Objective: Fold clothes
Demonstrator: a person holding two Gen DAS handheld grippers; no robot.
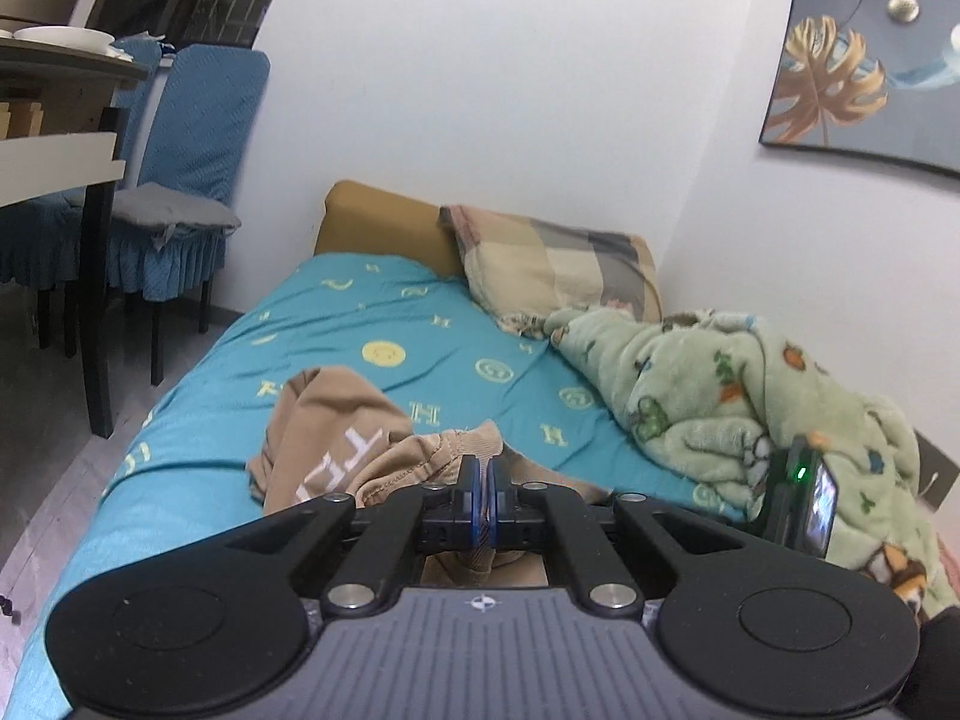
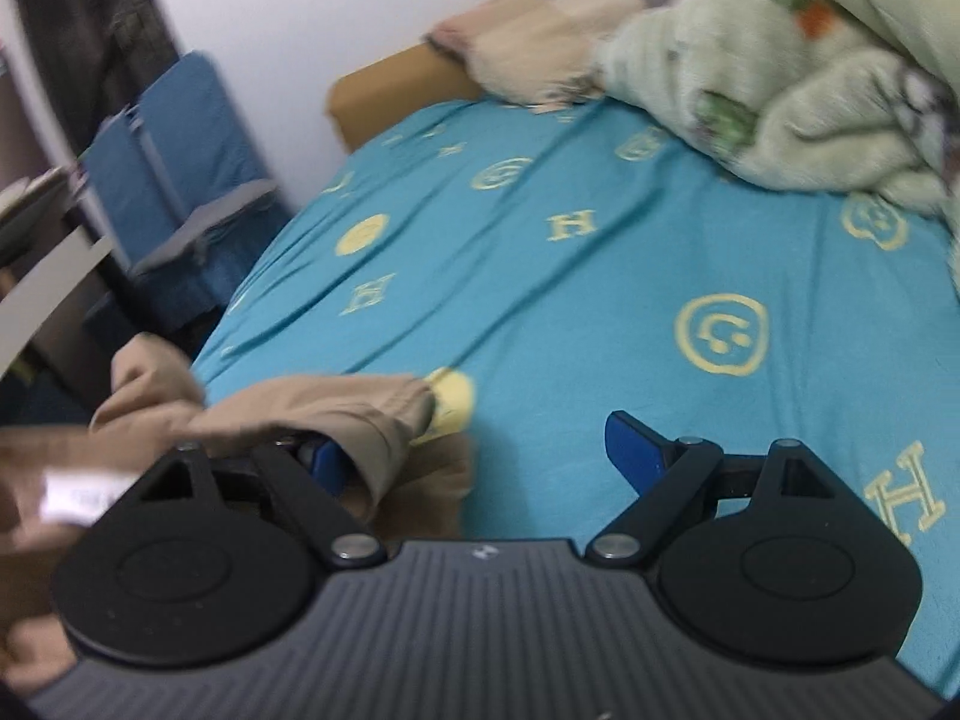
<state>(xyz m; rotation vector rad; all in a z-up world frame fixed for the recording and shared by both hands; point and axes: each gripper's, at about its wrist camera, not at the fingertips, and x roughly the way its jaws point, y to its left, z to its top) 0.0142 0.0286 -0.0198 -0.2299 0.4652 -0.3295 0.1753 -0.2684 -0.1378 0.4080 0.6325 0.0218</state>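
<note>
Left tongs point(image 1: 483, 483): your nearest thing in the left wrist view; clamped tight on a hem of the tan garment point(image 1: 336, 444), cloth showing above and below the pads
Right tongs point(image 2: 480, 450): spread wide; the left finger is buried under a tan fold and the right finger point(image 2: 636, 450) hangs bare over the sheet, so you grip nothing here
Garment: bunched at the near edge of the bed point(image 1: 384, 312), part of it trailing toward the floor side, white lettering creased out of sight
Beyond: green blanket point(image 1: 738, 396) heaped to the right, pillow point(image 1: 552, 264) by the wall, both apart from the garment
Risk, slip: you likely hold only a thin hem; a quick pull could tear it free
Risk, snag: cloth draped on the right finger may drag along and spoil your fold
Risk, drop: the hanging part could pull the rest off the bed
</note>
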